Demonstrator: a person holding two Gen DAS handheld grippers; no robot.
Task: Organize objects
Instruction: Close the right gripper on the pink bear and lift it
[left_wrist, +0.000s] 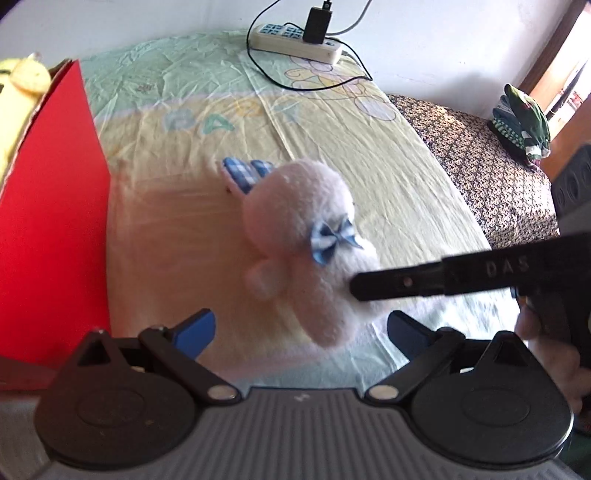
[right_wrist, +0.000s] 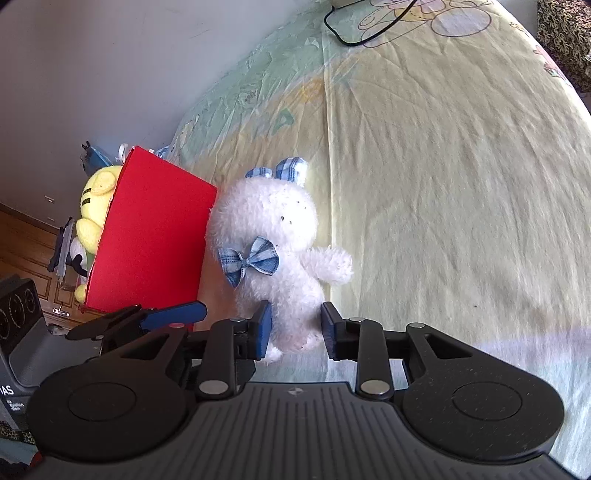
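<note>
A white plush rabbit (left_wrist: 306, 243) with blue checked ears and a blue bow hangs above the bed. It also shows in the right wrist view (right_wrist: 280, 258). My right gripper (right_wrist: 295, 325) is shut on the rabbit's lower body, its blue pads pressing both sides. In the left wrist view the right gripper's black finger (left_wrist: 399, 284) reaches in from the right onto the rabbit. My left gripper (left_wrist: 301, 330) is open and empty just below the rabbit. A red box (right_wrist: 151, 236) stands to the left; it also shows in the left wrist view (left_wrist: 51, 221). A yellow plush (right_wrist: 98, 199) sits in it.
The bed has a yellow-green sheet (left_wrist: 332, 129) with cartoon prints. A white power strip (left_wrist: 295, 42) with a black charger and cables lies at the far edge. A folded pile of clothes (left_wrist: 521, 122) lies on a patterned cover at the right.
</note>
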